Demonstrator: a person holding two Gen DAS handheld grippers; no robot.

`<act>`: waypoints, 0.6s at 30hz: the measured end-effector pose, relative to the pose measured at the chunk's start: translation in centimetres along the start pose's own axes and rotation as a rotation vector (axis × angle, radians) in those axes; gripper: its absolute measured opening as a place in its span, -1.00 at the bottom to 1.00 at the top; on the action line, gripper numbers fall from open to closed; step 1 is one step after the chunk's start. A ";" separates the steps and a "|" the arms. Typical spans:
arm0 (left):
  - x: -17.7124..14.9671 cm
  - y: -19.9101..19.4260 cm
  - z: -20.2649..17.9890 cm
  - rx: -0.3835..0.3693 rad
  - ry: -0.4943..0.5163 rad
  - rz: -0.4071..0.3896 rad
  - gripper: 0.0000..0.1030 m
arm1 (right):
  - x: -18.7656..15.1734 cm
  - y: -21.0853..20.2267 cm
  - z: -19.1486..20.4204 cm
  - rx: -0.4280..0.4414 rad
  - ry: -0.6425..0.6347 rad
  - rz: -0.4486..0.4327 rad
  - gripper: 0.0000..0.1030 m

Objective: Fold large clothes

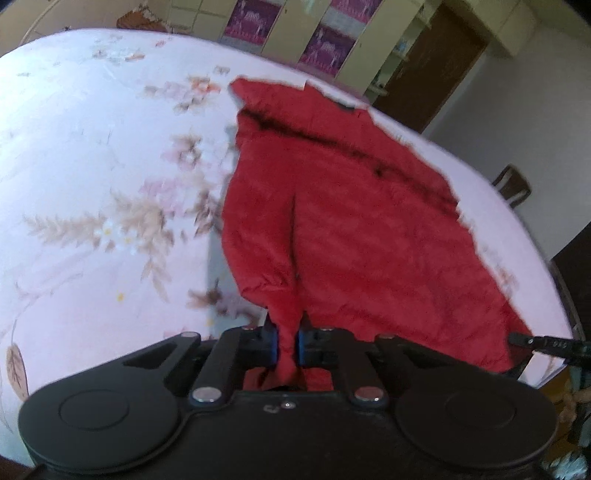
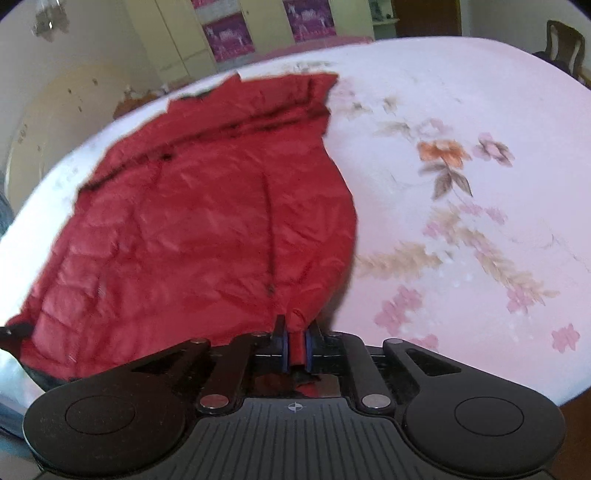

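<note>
The left gripper (image 1: 287,341) and right gripper (image 2: 296,345) each pinch the near edge of a red quilted jacket (image 2: 207,221) stretching lengthwise away across the floral bedsheet (image 2: 461,221).

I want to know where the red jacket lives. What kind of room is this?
Probably a bedroom: the red jacket lies on a flowered bedsheet, with tall wardrobe doors behind and a wooden chair nearby.

The black two-finger right gripper (image 2: 296,332) is pinching the near edge of a big red puffy quilted jacket (image 2: 207,221). The jacket is lying spread out on a pale pink bedsheet with printed flowers (image 2: 461,206). A wooden chair (image 2: 563,44) is standing behind the bed.
</note>
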State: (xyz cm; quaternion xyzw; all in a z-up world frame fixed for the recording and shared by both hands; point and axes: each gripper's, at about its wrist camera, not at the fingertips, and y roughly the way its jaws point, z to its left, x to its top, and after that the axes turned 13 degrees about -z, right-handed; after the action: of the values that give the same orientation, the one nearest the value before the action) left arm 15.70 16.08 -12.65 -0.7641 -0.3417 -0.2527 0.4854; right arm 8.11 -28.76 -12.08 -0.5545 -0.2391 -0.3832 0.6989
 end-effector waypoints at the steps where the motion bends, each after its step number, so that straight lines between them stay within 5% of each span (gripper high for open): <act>1: 0.6 -0.3 -0.2 -0.011 -0.006 -0.022 -0.83 | 0.6 -0.2 0.3 0.005 -0.002 -0.021 -0.85; 10: 6.3 -0.4 -2.1 -0.078 -0.012 -0.218 -0.82 | 7.1 -1.3 2.4 0.005 -0.039 -0.221 -0.85; 18: 12.4 4.1 -3.4 -0.064 -0.009 -0.316 -0.82 | 13.0 3.1 2.6 0.000 -0.052 -0.318 -0.85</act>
State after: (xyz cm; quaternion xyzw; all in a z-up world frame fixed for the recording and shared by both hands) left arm 26.60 15.19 -4.67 -0.7170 -0.4517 -0.3329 0.4136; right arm 18.49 -29.46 -3.32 -0.5196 -0.3418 -0.4745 0.6229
